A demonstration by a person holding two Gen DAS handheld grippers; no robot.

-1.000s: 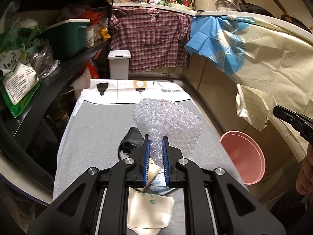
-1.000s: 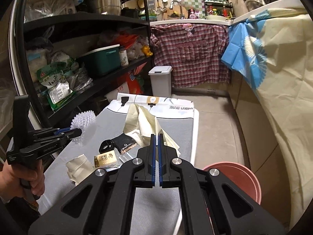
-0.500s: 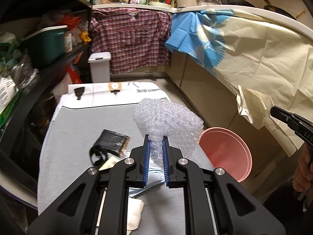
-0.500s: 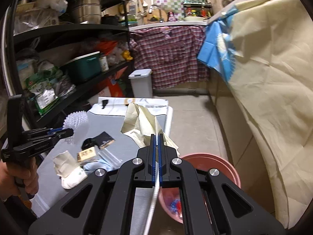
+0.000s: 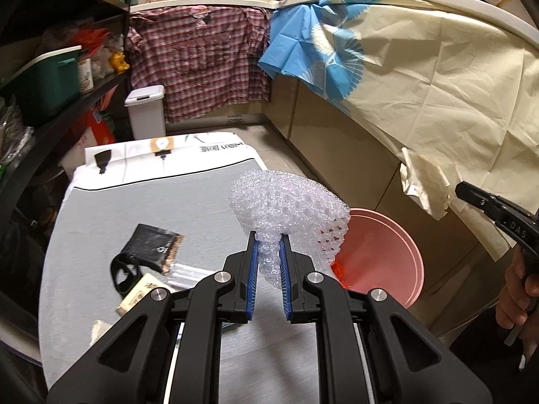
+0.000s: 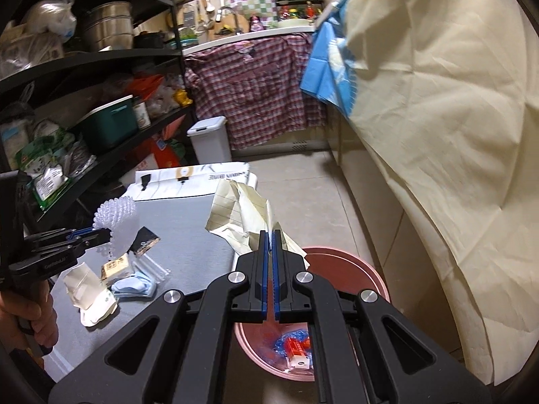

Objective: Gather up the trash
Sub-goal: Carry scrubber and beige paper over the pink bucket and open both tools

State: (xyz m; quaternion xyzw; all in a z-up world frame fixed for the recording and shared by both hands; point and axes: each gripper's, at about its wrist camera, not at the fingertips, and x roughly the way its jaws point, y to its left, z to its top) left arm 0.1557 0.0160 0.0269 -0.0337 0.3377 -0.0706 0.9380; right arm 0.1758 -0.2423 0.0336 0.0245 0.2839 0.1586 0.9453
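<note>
My left gripper (image 5: pixel 268 239) is shut on a crumpled wad of clear bubble wrap (image 5: pixel 289 205), held over the right edge of the grey table (image 5: pixel 188 208) beside the pink bin (image 5: pixel 387 256). My right gripper (image 6: pixel 269 234) is shut on a creased sheet of cream lined paper (image 6: pixel 242 212), held just above the pink bin (image 6: pixel 340 259), which holds red and blue scraps. On the table lie a black pouch (image 5: pixel 153 245), a small tan packet (image 6: pixel 116 266), a blue mask (image 6: pixel 133 284) and a white paper bag (image 6: pixel 89 294). The left gripper (image 6: pixel 101 235) and the bubble wrap (image 6: pixel 116 215) also show in the right wrist view.
A black shelf rack (image 6: pixel 101 57) full of boxes and bags runs along the left. A white lidded bin (image 6: pixel 210 139) stands at the far end under a hanging plaid shirt (image 6: pixel 256 91). A cream cloth (image 6: pixel 438 134) drapes the counter on the right. Tiled floor lies between table and counter.
Both grippers have swung to the right with their loads, from over the table toward the pink bin. The paper now hangs above the bin's rim, and the bubble wrap sits at the table's right edge.
</note>
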